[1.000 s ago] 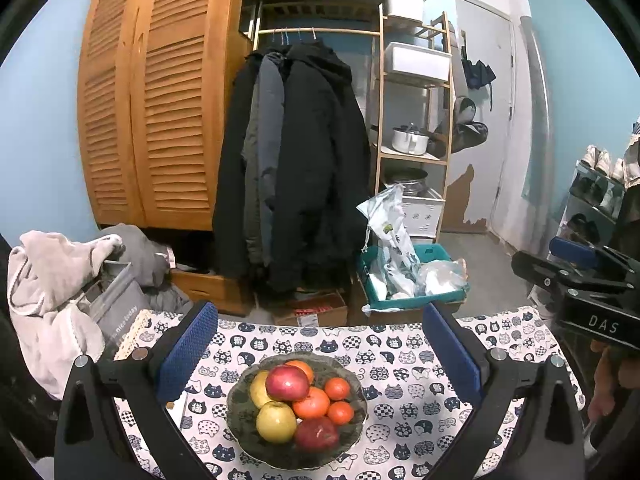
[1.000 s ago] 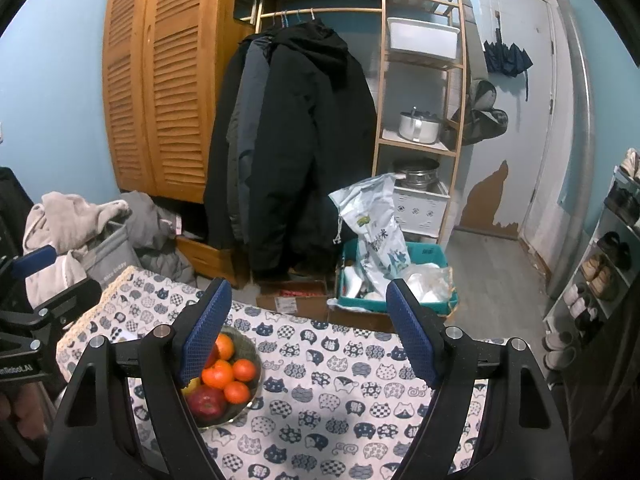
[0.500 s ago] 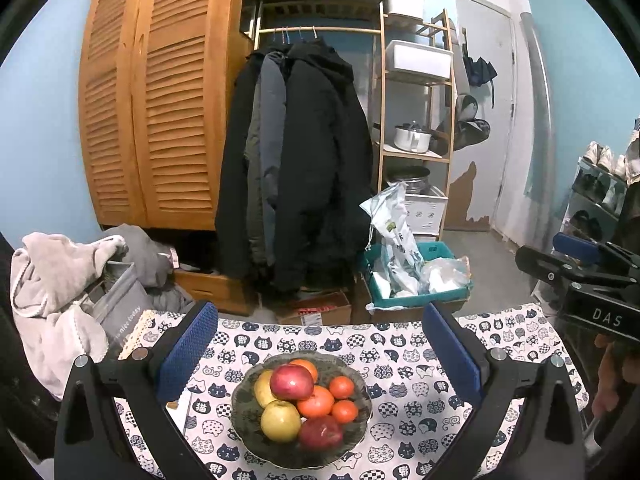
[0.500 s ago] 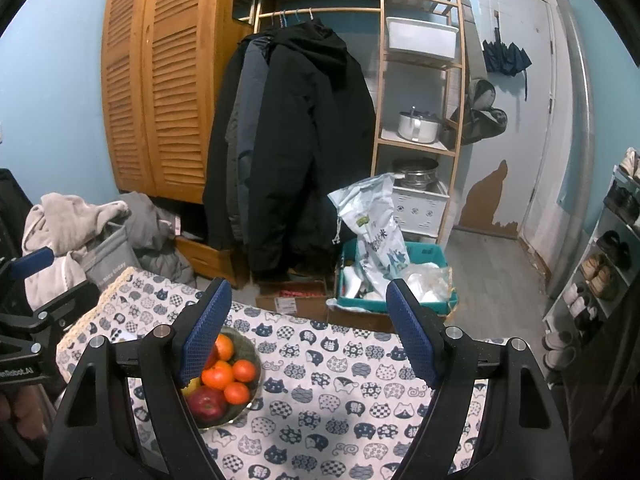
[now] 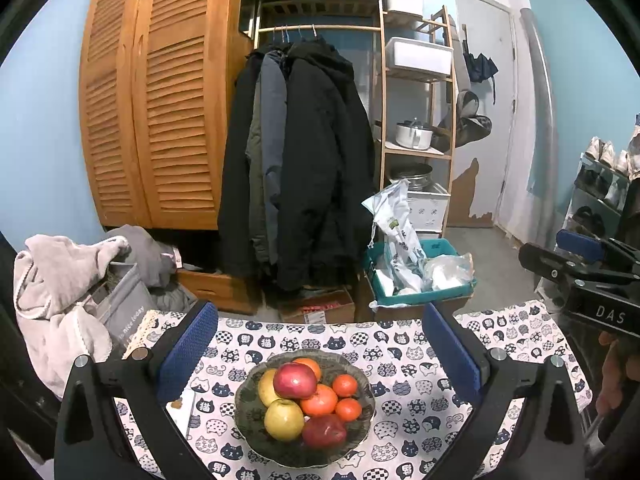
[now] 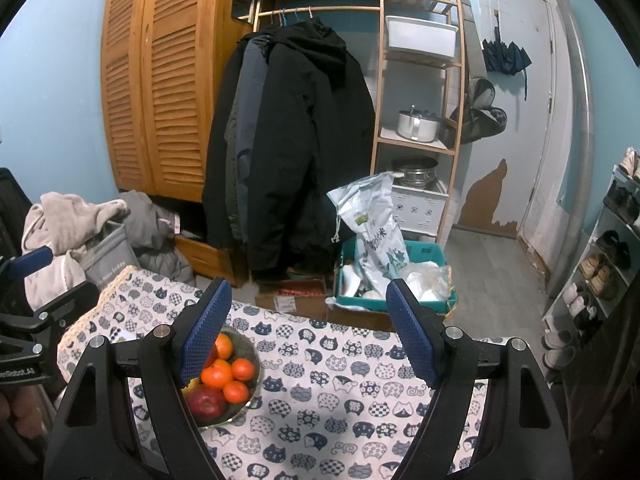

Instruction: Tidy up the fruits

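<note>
A dark glass bowl (image 5: 362, 432) sits on a cat-print tablecloth (image 5: 404, 344). It holds two red apples (image 5: 295, 380), two yellow apples (image 5: 283, 418) and several oranges (image 5: 319, 400). My left gripper (image 5: 320, 352) is open and empty, hovering just above and around the bowl. My right gripper (image 6: 308, 334) is open and empty; the bowl (image 6: 252, 390) lies at its left finger (image 6: 202, 336), partly hidden. The right gripper also shows at the right edge of the left wrist view (image 5: 588, 276).
Beyond the table stand a wooden louvred wardrobe (image 5: 156, 120), hanging dark coats (image 5: 304, 160), a wooden shelf with pots (image 5: 416, 136) and a teal crate with bags (image 5: 412, 276). A laundry pile (image 5: 68, 280) lies left. A shoe rack (image 6: 608, 256) stands right.
The left wrist view has shifted slightly, so the bowl sits a little higher and more centred between the fingers. The right gripper has hardly moved.
</note>
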